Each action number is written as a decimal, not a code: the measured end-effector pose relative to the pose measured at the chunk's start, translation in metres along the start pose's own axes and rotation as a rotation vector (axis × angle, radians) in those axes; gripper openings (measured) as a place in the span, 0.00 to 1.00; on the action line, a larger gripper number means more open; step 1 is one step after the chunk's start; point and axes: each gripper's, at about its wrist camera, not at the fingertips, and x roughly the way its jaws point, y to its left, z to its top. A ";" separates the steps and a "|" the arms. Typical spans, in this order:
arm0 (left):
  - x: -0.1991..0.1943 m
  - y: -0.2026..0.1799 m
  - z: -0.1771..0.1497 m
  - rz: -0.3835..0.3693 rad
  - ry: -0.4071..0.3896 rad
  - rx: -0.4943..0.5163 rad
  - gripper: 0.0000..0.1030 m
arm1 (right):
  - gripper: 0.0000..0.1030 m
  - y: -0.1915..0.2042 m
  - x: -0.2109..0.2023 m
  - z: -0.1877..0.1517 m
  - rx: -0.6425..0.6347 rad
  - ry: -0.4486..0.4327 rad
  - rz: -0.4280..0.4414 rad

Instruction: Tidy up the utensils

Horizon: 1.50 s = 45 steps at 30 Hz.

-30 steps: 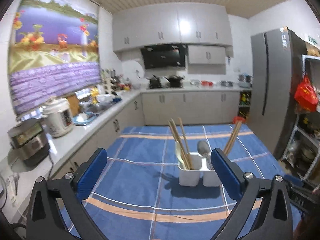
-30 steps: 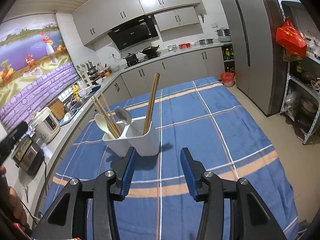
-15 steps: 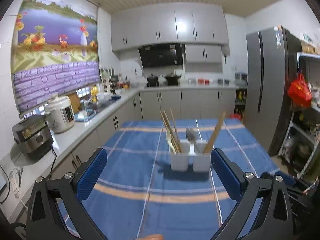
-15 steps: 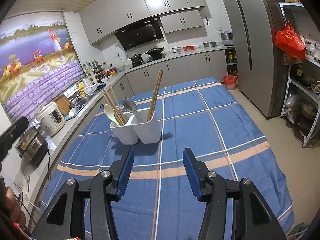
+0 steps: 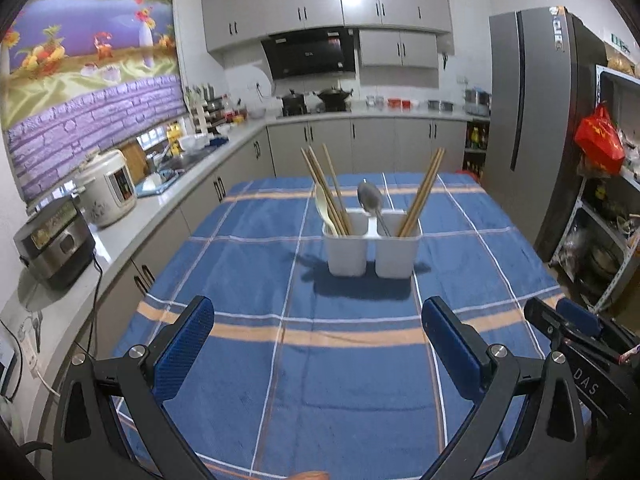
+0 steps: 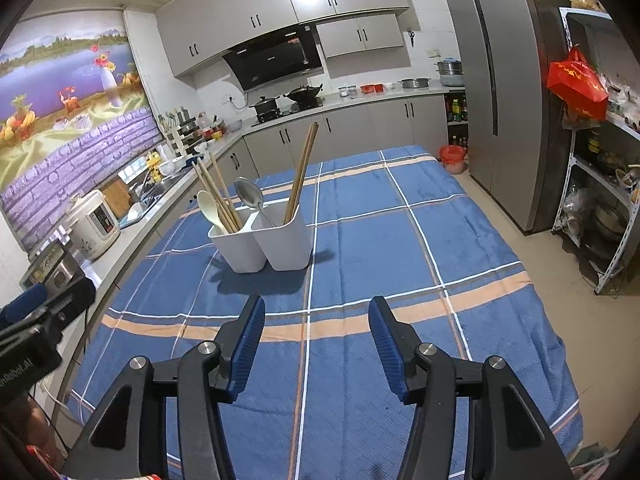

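Note:
A white two-compartment utensil holder [image 5: 372, 246] [image 6: 264, 242] stands on the blue plaid tablecloth [image 5: 320, 344] [image 6: 360, 248]. Its left compartment holds wooden chopsticks [image 5: 324, 188] [image 6: 218, 196] and a cream spoon [image 5: 325, 210] [image 6: 210, 210]. The right compartment holds a metal spoon [image 5: 370, 198] [image 6: 248, 194] and more chopsticks [image 5: 424, 190] [image 6: 302, 172]. My left gripper [image 5: 318, 328] hangs wide open well short of the holder, empty. My right gripper [image 6: 316, 324] is also short of the holder, its jaws opening with nothing between them.
A kitchen counter runs along the left with a rice cooker [image 5: 106, 188] [image 6: 92, 222] and a dark appliance [image 5: 54, 238]. A grey fridge [image 5: 536, 120] [image 6: 508, 88] and metal shelves [image 6: 600, 184] stand at the right. The right gripper's body [image 5: 580, 340] shows at the left view's right edge.
Both grippers have drawn back from the holder, which looks smaller and farther now. The left view has tilted downward. The right gripper's jaws have widened.

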 end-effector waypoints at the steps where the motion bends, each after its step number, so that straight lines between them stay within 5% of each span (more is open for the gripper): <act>1: 0.002 -0.001 -0.002 -0.003 0.009 0.000 1.00 | 0.57 0.001 0.001 0.000 -0.005 0.002 -0.002; 45: 0.015 0.032 -0.022 -0.073 0.110 -0.052 1.00 | 0.64 0.044 -0.007 -0.011 -0.139 -0.059 -0.075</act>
